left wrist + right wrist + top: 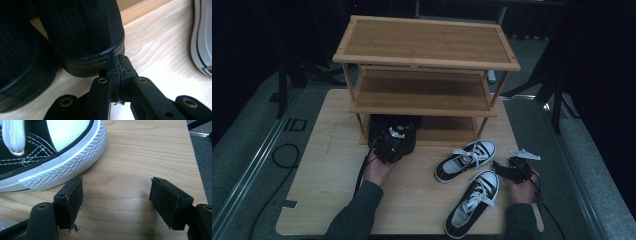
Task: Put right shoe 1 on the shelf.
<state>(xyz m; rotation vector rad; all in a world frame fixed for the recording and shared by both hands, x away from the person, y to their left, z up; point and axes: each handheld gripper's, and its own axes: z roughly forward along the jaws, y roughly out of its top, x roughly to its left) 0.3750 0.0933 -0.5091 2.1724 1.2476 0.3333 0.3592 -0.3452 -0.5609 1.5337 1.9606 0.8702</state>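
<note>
While the left gripper (392, 145) sits at the mouth of the shoe rack's (424, 70) lowest shelf in the high view, the black shoes (388, 127) stand just ahead of it, partly under that shelf, so the work in hand looks like nudging them home. The right gripper (512, 169) rests at the tabletop's (327, 165) right edge beside two black-and-white sneakers (467, 159), which lie loose in front of the rack. Around the pale wooden tabletop the floor is grey carpet with a cable (284, 156) looped at the left, and the room beyond is dark.

In the left gripper view its fingers (117, 75) are pressed together with nothing between them, their tips right at the rubber rim of one black shoe's (85, 37) heel; whether they touch I cannot tell. To push well, keep the closed tips low and centred on the heel, moving straight so the shoe does not swivel against its mate.

In the right gripper view the fingers (71, 205) stand wide apart and hold nothing, one close beside the sneaker's (60, 167) ribbed white toe.
</note>
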